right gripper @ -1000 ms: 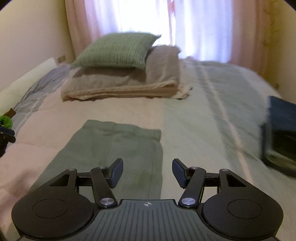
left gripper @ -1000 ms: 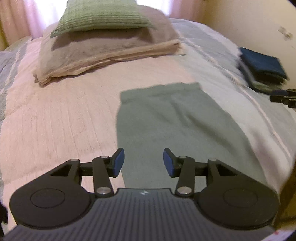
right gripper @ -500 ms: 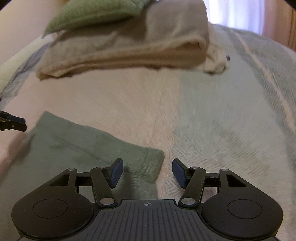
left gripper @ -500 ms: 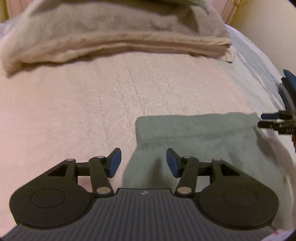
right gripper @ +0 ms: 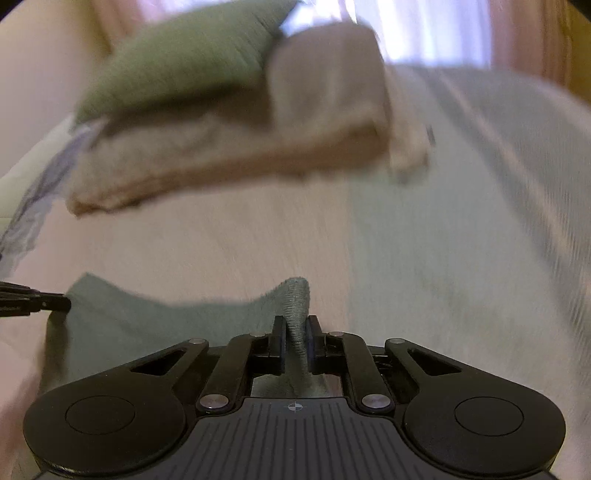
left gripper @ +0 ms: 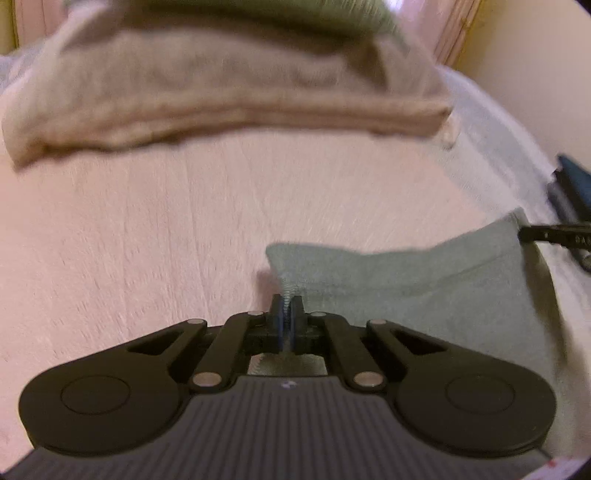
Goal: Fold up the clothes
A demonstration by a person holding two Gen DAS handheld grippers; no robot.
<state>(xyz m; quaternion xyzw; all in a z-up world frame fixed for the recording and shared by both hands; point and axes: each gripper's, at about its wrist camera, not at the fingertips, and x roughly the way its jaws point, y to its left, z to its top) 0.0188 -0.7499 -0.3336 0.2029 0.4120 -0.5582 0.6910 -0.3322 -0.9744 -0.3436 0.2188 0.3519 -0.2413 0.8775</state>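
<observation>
2 hand-held grippers (left gripper: 286,314) (right gripper: 295,332) pinch 1 green garment (left gripper: 424,280).

We're in a bedroom at home. A bed (left gripper: 184,229) fills both views, spread with a pale pink and grey-striped cover. At its head a folded beige blanket (right gripper: 236,155) lies with a green pillow (right gripper: 184,62) on top. Behind them, pink curtains (right gripper: 443,29) glow with daylight from a window. Cream walls (left gripper: 535,55) close in on the sides.

Both wrist views skim low toward the folded blanket (left gripper: 221,85) (shared).
</observation>
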